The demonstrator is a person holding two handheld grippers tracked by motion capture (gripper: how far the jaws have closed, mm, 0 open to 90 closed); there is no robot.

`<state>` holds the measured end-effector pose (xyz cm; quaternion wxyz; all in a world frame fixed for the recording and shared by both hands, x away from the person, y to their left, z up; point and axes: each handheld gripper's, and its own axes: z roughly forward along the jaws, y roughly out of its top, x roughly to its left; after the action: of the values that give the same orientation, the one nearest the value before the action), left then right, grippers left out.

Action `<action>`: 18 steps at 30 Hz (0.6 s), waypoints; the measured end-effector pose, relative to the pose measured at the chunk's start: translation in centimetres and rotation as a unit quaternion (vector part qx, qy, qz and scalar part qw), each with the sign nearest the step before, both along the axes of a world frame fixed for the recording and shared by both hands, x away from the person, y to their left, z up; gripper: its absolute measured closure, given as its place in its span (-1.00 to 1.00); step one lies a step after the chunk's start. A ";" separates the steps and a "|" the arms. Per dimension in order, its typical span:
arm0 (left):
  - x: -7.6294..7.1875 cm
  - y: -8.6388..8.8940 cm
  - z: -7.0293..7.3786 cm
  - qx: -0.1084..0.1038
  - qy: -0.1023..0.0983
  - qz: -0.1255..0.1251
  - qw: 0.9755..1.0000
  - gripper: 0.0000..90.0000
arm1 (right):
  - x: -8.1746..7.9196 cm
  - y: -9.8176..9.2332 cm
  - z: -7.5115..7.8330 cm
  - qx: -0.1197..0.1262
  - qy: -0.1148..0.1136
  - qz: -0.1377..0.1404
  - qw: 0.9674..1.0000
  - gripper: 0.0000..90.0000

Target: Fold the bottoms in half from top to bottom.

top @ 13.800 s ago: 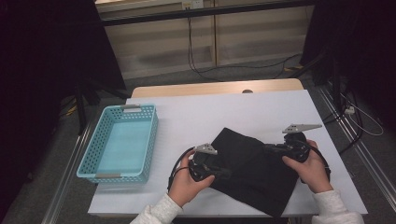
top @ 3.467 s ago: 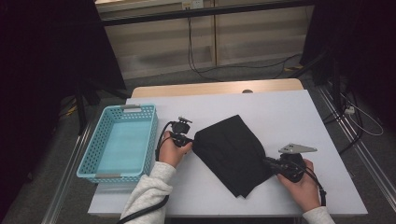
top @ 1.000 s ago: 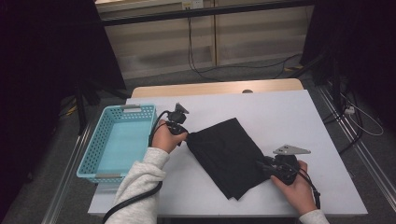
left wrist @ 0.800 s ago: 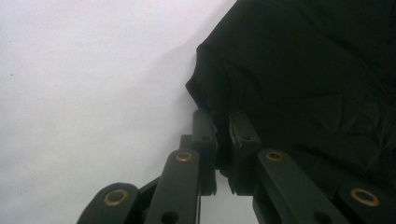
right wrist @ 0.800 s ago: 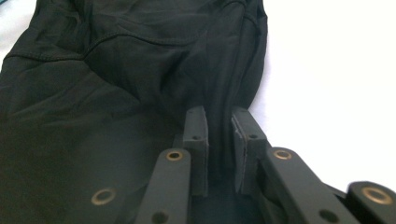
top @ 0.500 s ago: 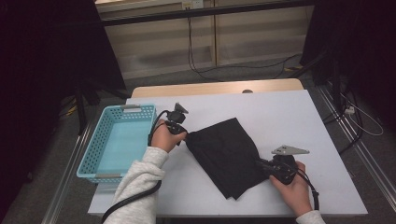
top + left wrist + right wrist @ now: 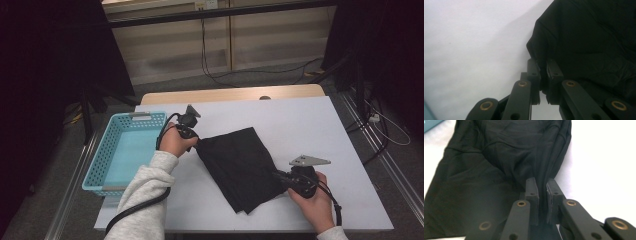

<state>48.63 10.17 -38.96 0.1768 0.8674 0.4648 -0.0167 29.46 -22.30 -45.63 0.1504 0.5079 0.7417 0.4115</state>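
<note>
Black cloth (image 7: 241, 167), folded, flat mid-bench (image 7: 300, 125). Left gripper (image 7: 195, 141): fingers (image 7: 533, 72) clamped on its near-basket corner. Right gripper (image 7: 278, 176): fingers (image 7: 532, 192), just closing, clamped on its opposite edge. Blue basket (image 7: 100, 162) at bench's left end.

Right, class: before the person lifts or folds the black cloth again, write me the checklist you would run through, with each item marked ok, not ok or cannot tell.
1. Left gripper clamped on the black cloth at its corner nearest the basket: ok, fabric is pinched between the pads.
2. Right gripper clamped on the cloth's opposite edge: ok, its jaws have just closed on a fold.
3. Each grip catches every layer: cannot tell.
4. Cloth lying wholly on the white table, nothing hanging off: ok.
5. Blue basket clear of the cloth: ok, they are apart.
6. Cloth smooth: not ok, wrinkles show near both grips.
</note>
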 end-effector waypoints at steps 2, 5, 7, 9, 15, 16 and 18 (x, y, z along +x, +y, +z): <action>0.1 -0.1 0.4 0.006 0.003 0.000 1.000 0.86 | -0.1 0.2 0.2 0.002 -0.002 0.001 1.000 0.83; 0.1 -0.1 1.0 0.015 0.009 -0.001 1.000 0.86 | -0.2 0.3 0.3 0.004 -0.008 0.000 1.000 0.83; 0.2 0.0 1.3 0.019 0.009 -0.001 1.000 0.86 | -0.2 0.3 0.4 0.010 -0.008 -0.001 1.000 0.83; 0.2 -0.1 1.7 0.025 0.012 -0.002 1.000 0.87 | -0.3 0.2 0.5 0.017 -0.012 -0.002 1.000 0.83; 0.5 -0.2 2.8 0.046 0.019 -0.002 0.999 0.87 | -0.5 0.7 0.9 0.020 -0.021 0.001 1.000 0.83; 0.5 -0.2 3.0 0.049 0.023 -0.004 0.999 0.87 | -0.5 0.8 0.9 0.019 -0.022 0.001 1.000 0.83; 0.5 -0.3 3.5 0.055 0.023 -0.006 0.998 0.87 | -0.6 0.9 1.0 0.021 -0.023 0.002 1.000 0.83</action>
<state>49.18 9.92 -35.49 0.1179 0.8780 0.4637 -0.0125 28.90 -21.43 -44.60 0.1560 0.4993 0.7306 0.4389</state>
